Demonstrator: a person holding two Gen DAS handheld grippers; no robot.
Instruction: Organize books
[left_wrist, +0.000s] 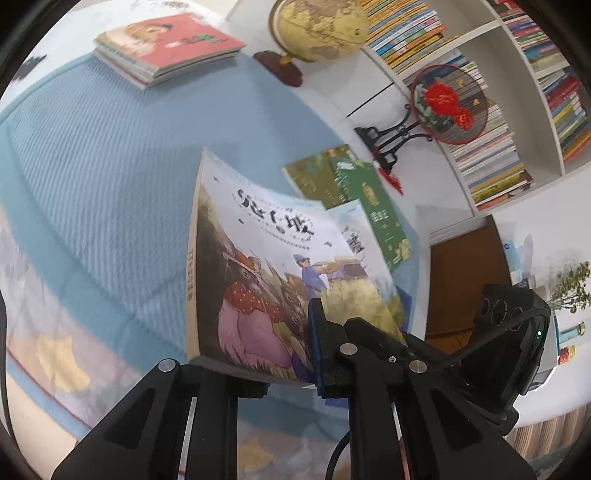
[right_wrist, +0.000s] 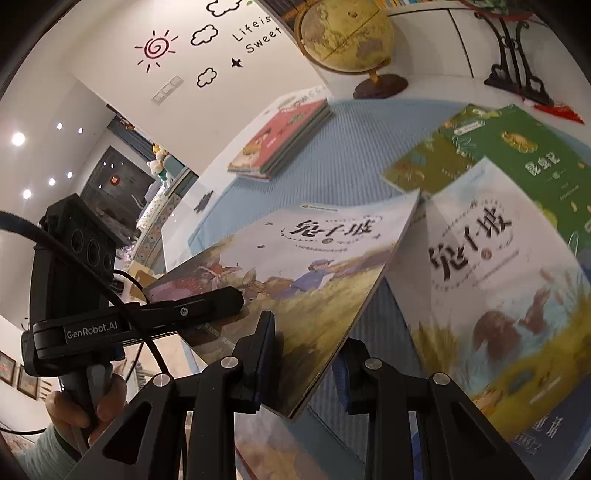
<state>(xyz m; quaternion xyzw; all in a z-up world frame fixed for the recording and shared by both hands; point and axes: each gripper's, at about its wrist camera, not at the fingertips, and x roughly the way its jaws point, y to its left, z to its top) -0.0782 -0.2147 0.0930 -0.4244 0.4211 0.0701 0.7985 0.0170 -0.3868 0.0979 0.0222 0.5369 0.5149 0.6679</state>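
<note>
Fingers of the left gripper (left_wrist: 291, 354) are closed on the near edge of a picture book (left_wrist: 280, 273), one blue-padded finger (left_wrist: 316, 332) lying flat on the cover, the other hidden beneath it. From the right wrist view the same book (right_wrist: 295, 273) is raised off the table and tilted, and the right gripper (right_wrist: 306, 354) also pinches its lower corner: one blue pad (right_wrist: 267, 350) presses on the cover, the other finger sits under the edge. The left gripper (right_wrist: 207, 306) shows there too, its black finger across the far corner of the book, with the person's left hand (right_wrist: 88, 406) around the handle.

The book's cover shows rabbits in clothes in a yellow field, under a pale sky with black Chinese lettering. A second volume with a similar title (right_wrist: 495, 295) lies flat just beside it on the blue ribbed tablecloth (left_wrist: 92, 177), overlapping a green book (right_wrist: 517, 155). Well apart, a stack of books with a red cover on top (left_wrist: 170, 48) rests near a globe (left_wrist: 317, 29). Beyond stand a round embroidered fan on a black stand (left_wrist: 450, 103) and a white bookshelf (left_wrist: 524, 92) packed with books.
</note>
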